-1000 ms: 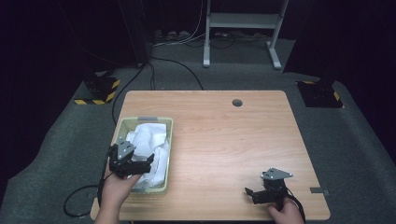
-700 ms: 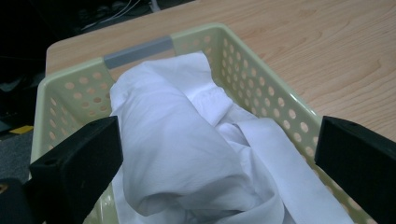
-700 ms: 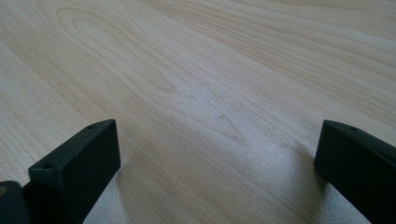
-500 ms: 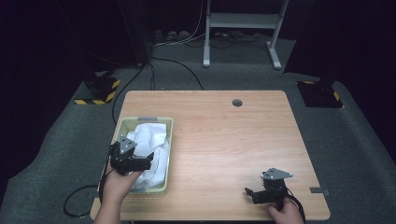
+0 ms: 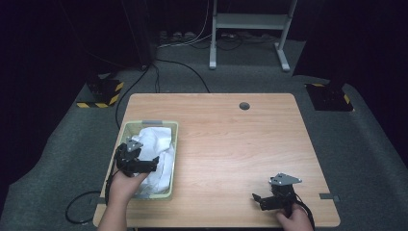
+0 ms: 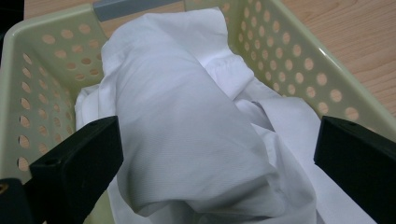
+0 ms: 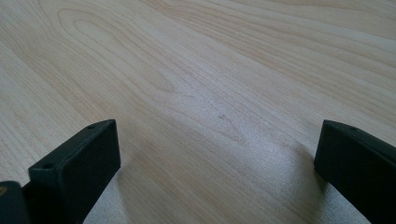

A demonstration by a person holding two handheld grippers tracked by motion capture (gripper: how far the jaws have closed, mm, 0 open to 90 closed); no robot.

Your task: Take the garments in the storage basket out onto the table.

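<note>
Layout: basket at table's near-left, both grippers along the near edge.

Basket (image 5: 169, 144) sits on the table (image 5: 231, 139) at its near-left corner, long side running front to back. Cloth (image 5: 156, 144) lies bundled inside the basket, piled toward the far end and right wall. Left gripper (image 5: 139, 163) is over the basket's near half, above the cloth, jaws spread to either side of the bundle. Right gripper (image 5: 262, 199) is at the table's near-right, well apart from the basket, jaws wide over bare tabletop. Small hole (image 5: 244, 105) lies at the far edge, right of centre.
</note>
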